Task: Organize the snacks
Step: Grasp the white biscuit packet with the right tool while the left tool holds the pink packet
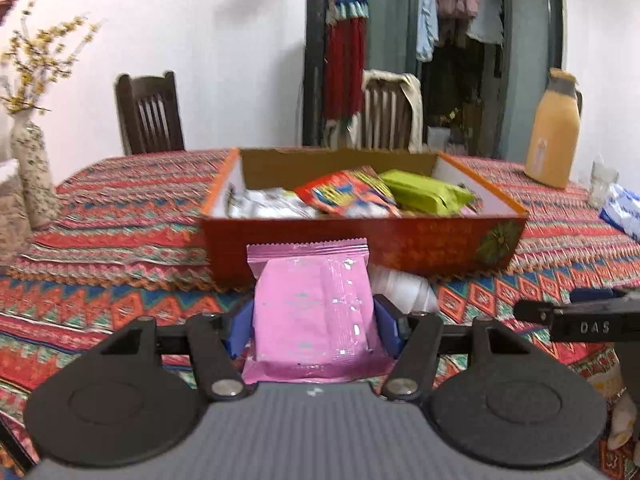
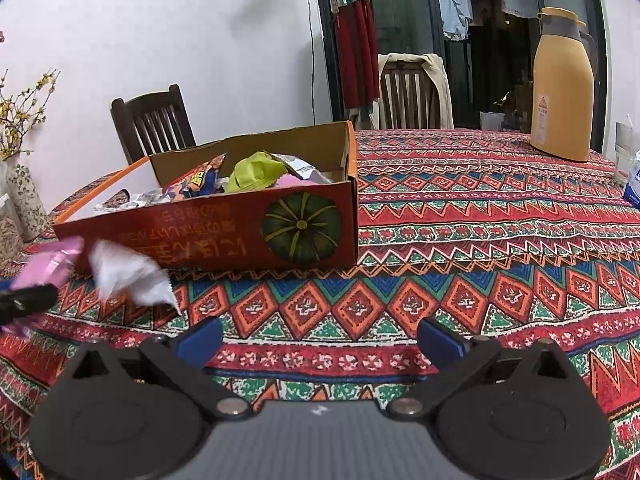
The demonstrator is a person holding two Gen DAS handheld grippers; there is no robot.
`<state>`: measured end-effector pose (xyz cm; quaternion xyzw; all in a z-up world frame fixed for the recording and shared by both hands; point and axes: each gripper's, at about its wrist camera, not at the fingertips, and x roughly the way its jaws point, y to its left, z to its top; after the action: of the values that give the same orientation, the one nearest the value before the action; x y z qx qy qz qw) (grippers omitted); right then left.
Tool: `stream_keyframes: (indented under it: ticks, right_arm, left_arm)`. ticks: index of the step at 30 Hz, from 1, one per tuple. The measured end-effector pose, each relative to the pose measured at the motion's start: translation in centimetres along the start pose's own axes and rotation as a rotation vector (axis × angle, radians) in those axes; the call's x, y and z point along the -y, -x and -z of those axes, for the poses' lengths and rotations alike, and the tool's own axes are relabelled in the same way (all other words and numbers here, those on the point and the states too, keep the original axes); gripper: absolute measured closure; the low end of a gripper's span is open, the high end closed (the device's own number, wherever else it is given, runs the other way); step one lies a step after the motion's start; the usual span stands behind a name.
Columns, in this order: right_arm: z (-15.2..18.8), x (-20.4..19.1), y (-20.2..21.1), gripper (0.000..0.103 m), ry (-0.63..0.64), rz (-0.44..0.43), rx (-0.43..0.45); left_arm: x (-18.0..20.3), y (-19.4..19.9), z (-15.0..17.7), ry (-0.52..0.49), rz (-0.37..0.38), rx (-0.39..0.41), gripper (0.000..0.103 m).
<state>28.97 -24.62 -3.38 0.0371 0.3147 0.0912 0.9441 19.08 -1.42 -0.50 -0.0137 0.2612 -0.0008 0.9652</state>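
Note:
My left gripper [image 1: 314, 326] is shut on a pink snack packet [image 1: 314, 308], its blue pads pressing both sides, held above the patterned tablecloth in front of the red cardboard box [image 1: 440, 240]. The box holds several snacks: a red packet [image 1: 348, 194], a green packet [image 1: 428, 194] and white wrappers. A white packet [image 1: 404, 286] lies on the cloth against the box front. In the right wrist view my right gripper [image 2: 320, 340] stands open and empty over the cloth, right of the box [image 2: 224, 232]; the pink packet [image 2: 48, 268] and white packet [image 2: 128, 276] show at the left.
A yellow thermos jug [image 2: 562, 88] stands at the table's far right, with a glass [image 1: 602, 184] and a blue-white pack [image 1: 624, 210] near it. A vase of yellow flowers [image 1: 32, 176] is at the left. Two chairs [image 1: 150, 112] stand behind the table.

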Motion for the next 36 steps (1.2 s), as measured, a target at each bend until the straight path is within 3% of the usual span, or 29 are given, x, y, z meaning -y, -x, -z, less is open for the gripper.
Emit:
stream_keyframes:
  ticks: [13,23,29,36]
  right_arm:
    - [0.0,0.1,-0.3,0.0,-0.007,0.032,-0.017]
    - [0.0,-0.4,-0.8,0.0,0.015,0.078,-0.039]
    - [0.1,-2.2,-1.0,0.0,0.113,0.129,-0.051]
    - [-0.1,-6.2,-0.5,0.0,0.082,0.038,-0.022]
  left_arm:
    - [-4.7,0.2,-4.0,0.023,-0.04,0.109,0.04]
    - [-6.5,-2.0,-2.2,0.069,-0.007,0.109,0.04]
    - [-6.4,-1.9,-1.8,0.056,0.006,0.117,0.04]
    - [-6.6,-2.1,-1.8,0.067,0.01,0.106,0.04]
